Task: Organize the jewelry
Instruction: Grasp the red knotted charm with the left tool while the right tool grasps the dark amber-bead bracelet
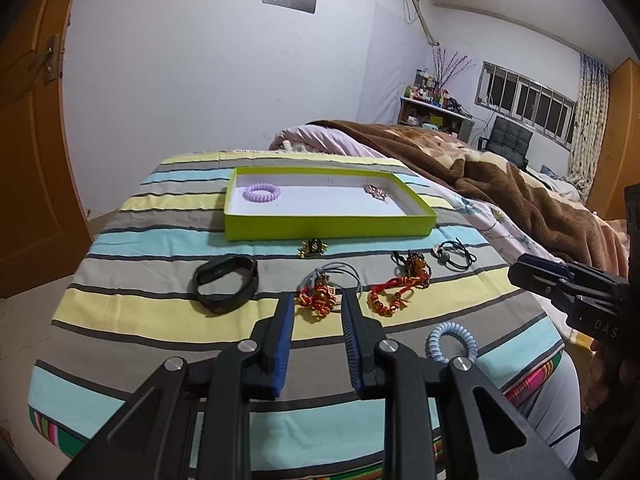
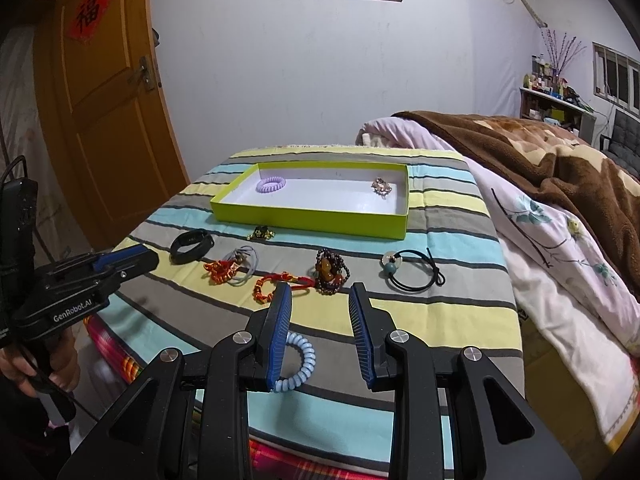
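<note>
Above the striped cloth (image 1: 168,312), short of the green tray (image 1: 328,228), your left gripper (image 1: 318,312) hovers with its jaws parted about halfway and nothing between the pads; the red and gold knotted charm (image 1: 317,300) on a grey hair tie shows through the gap, lying on the cloth beyond the tips. Your right gripper (image 2: 320,300) hangs at a similar half-open spread, also empty. Its left finger covers part of the pale blue coil hair tie (image 2: 301,364), which lies on the cloth on the side farthest from the tray; whether the finger touches it you cannot tell from these views.

Inside the tray, a purple coil hair tie (image 1: 262,192) rests at the left end and a small sparkly piece (image 1: 376,192) at the right end. Just in front of the tray's near wall sits a small gold and black trinket (image 1: 313,247). Farther out from the tray lie, left to right, a black fitness band (image 1: 226,282), the knotted charm, a red cord bracelet with gold beads (image 1: 390,298), a dark beaded bracelet (image 2: 330,272) touching that cord, and a black elastic with a round bead (image 2: 412,270).

To the right of the tray, a brown blanket (image 2: 540,152) is heaped over pink bedding. Your hand (image 2: 48,364) grips the left tool's handle at the edge of the right view.
</note>
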Available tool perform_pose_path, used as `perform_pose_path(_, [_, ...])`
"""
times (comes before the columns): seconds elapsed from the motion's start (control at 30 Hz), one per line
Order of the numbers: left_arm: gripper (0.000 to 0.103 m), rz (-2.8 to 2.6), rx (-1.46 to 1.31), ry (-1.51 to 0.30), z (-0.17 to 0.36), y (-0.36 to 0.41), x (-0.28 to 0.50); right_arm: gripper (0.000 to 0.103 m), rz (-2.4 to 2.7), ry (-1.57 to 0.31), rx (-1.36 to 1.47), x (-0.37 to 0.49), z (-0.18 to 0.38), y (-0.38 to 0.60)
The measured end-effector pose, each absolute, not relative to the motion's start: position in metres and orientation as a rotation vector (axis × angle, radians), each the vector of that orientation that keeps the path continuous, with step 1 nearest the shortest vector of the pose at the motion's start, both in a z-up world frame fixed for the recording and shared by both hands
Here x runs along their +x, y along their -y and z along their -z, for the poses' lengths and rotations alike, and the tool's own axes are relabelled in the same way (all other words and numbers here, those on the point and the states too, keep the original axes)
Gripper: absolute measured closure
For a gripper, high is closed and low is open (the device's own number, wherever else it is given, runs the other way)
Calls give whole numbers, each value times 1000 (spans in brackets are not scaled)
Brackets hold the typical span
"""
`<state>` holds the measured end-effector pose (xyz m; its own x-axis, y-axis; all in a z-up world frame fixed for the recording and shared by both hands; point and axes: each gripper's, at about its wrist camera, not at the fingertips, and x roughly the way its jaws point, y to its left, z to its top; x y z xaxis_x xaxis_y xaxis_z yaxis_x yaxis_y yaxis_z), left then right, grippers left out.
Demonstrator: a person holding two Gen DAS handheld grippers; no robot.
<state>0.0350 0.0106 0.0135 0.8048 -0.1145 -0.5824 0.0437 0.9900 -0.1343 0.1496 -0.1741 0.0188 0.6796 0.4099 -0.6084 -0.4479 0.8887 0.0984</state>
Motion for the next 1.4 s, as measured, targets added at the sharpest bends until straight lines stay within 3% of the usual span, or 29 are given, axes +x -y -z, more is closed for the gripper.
perform_pose_path(1.27, [78,115,-79,-777,29,-3,97,72,-501,-880,-126,252,40,131])
perform_pose_path(1.3, [79,111,-64,-778,29,-1,98,72,-500,-886,-128,253,40,131])
perform_pose_path(1.4, [94,114,-48,-779,29,3,98,72,-491,-896,-136,256,42,131])
